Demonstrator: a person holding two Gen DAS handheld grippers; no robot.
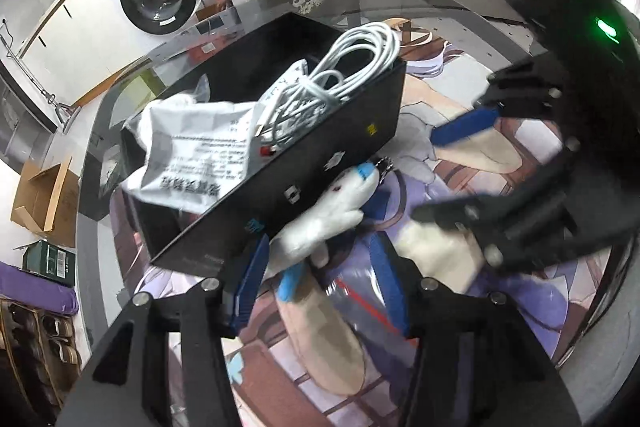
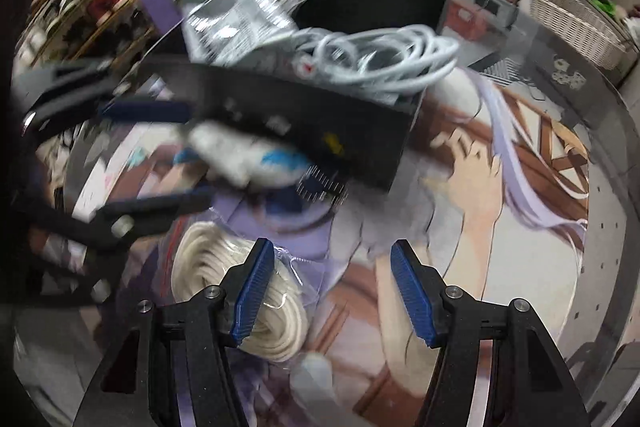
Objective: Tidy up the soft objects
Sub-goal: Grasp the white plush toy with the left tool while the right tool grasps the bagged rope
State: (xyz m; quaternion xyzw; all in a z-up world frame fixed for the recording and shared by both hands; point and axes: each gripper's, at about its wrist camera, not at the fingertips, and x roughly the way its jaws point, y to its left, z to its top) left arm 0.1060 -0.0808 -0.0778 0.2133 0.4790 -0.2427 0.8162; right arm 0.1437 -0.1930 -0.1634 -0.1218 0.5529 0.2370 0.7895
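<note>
A white plush toy (image 1: 332, 215) with blue tips lies on the printed mat (image 1: 460, 311), just ahead of the left gripper (image 1: 320, 291), pressed against the near wall of the black box (image 1: 320, 147). The left jaws stand spread, their blue pads either side of the toy's lower end without visibly pinching it. The box holds a coiled white cable (image 1: 348, 75) and a printed plastic bag (image 1: 200, 147). The right gripper (image 2: 334, 291) hovers released, nothing between its jaws, with a bagged cream cord coil (image 2: 224, 275) just beside its left finger.
</note>
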